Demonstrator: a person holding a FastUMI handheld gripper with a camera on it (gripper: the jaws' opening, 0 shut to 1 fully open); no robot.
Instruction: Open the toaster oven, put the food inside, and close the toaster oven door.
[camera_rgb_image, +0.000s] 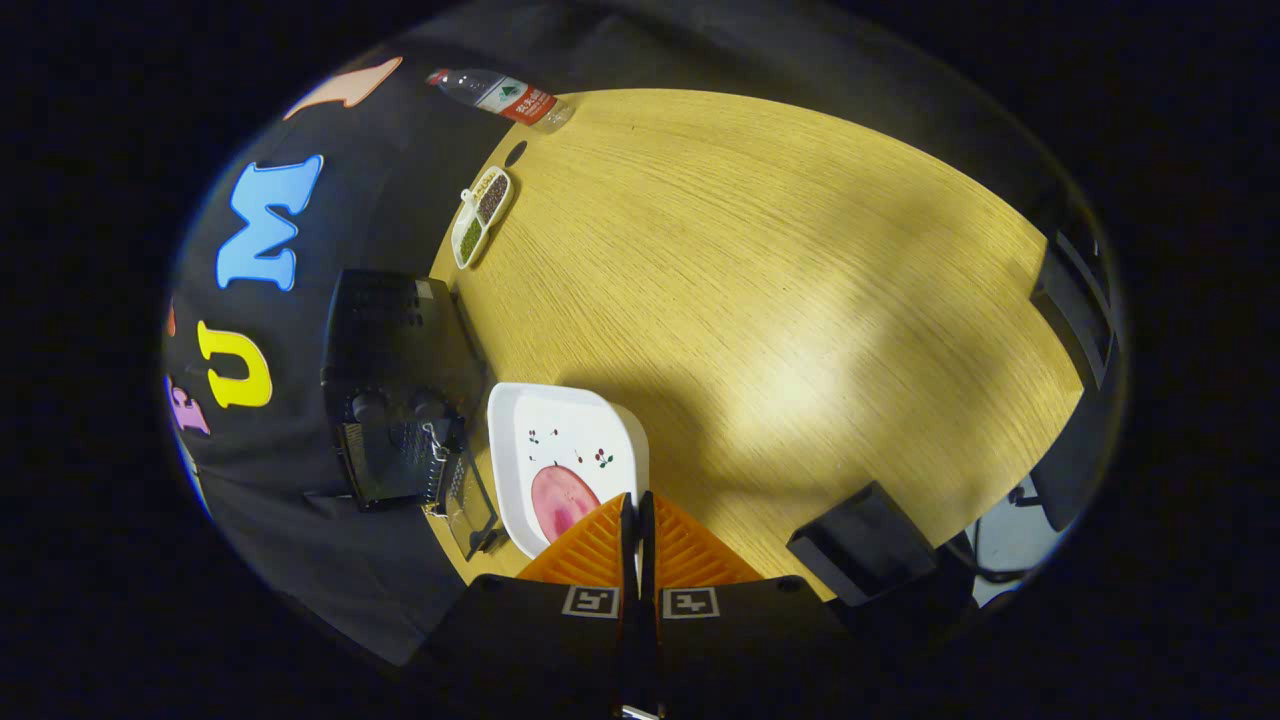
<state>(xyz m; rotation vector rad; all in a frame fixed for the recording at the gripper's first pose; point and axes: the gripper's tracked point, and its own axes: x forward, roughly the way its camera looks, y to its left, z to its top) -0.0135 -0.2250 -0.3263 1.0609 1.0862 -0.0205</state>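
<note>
Closed fingers (637, 520) over wooden table (780, 280)

unevenly lit wooden table (800, 260) against black cloth wall (400, 190).

The bottle's (505, 98) label is too small to read.

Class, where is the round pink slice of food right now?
The round pink slice of food lies on the white square plate, just ahead of the shut gripper, beside the black toaster oven.
</note>
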